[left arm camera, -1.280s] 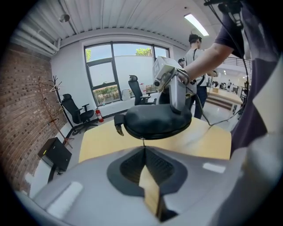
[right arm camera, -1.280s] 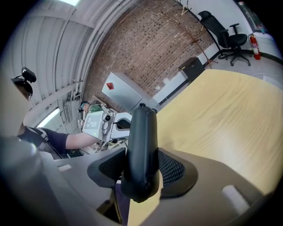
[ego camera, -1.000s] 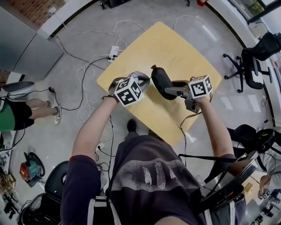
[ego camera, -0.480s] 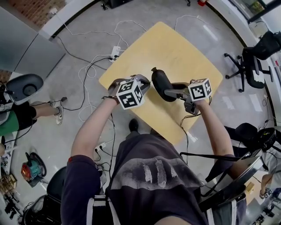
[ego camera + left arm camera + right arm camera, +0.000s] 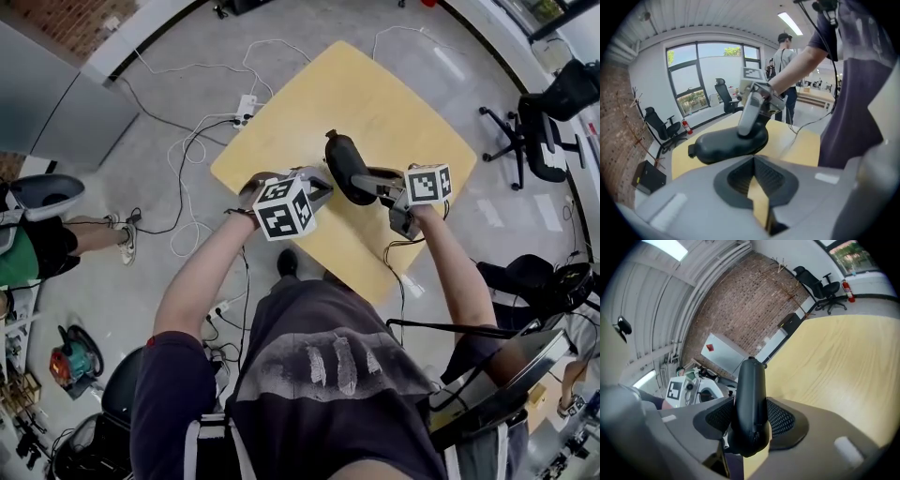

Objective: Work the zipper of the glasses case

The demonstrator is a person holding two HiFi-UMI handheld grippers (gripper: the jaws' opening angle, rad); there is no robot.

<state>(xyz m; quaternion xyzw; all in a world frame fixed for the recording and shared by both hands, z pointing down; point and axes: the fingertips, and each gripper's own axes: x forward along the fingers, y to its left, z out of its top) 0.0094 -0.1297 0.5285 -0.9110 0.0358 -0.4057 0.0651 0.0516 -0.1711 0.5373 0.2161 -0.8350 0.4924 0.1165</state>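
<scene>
A black zippered glasses case (image 5: 345, 165) is held just above the yellow table (image 5: 375, 84), and my right gripper (image 5: 368, 186) is shut on its near end. The right gripper view shows the case (image 5: 751, 394) standing up between the two ribbed pads (image 5: 780, 419). My left gripper (image 5: 317, 186) sits just left of the case, shut, with nothing seen between its jaws. From the left gripper view the case (image 5: 726, 143) lies a short way ahead of the left gripper (image 5: 753, 164), apart from it, with the right gripper (image 5: 751, 112) clamped on top. The zipper pull is not discernible.
A power strip (image 5: 245, 107) and loose cables lie on the floor left of the table. Office chairs (image 5: 548, 108) stand at the right. A seated person's legs (image 5: 66, 239) are at the far left. People (image 5: 785, 51) stand beyond the table.
My left gripper has drawn back a little toward my body, away from the case. The right gripper still holds the case in nearly the same spot.
</scene>
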